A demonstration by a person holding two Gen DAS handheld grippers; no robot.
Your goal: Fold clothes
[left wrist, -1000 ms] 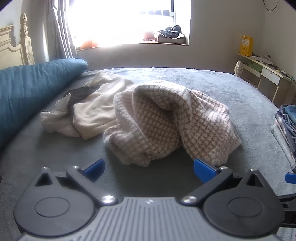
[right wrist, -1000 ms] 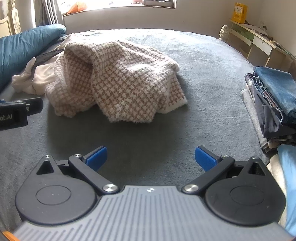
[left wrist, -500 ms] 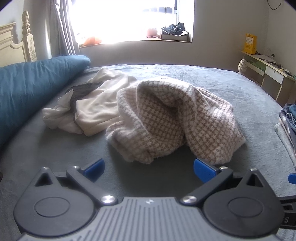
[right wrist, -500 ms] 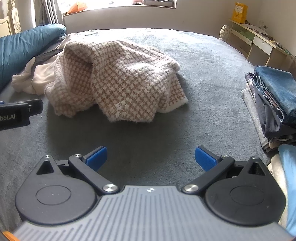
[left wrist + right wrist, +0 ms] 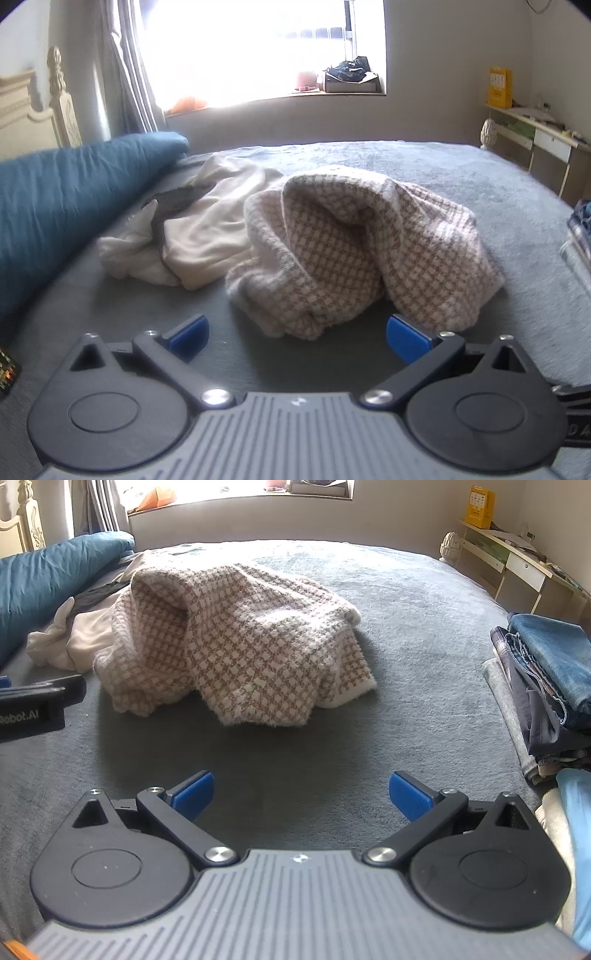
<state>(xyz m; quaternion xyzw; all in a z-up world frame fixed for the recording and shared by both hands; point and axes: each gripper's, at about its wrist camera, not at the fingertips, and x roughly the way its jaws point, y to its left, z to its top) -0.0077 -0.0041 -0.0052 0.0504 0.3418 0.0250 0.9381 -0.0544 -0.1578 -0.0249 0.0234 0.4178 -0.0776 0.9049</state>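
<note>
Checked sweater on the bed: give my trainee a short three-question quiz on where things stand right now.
1. True or false: the left tool is shut on the checked sweater.
2. Multiple choice: where is the stack of folded clothes in the right wrist view? A) left edge, B) right edge, C) on the windowsill.
3. Fill in: the cream garment lies between the sweater and the ____ pillow.

Key:
1. False. Both the left tool and the right tool are open and short of the sweater, holding nothing.
2. B.
3. Blue.
</note>
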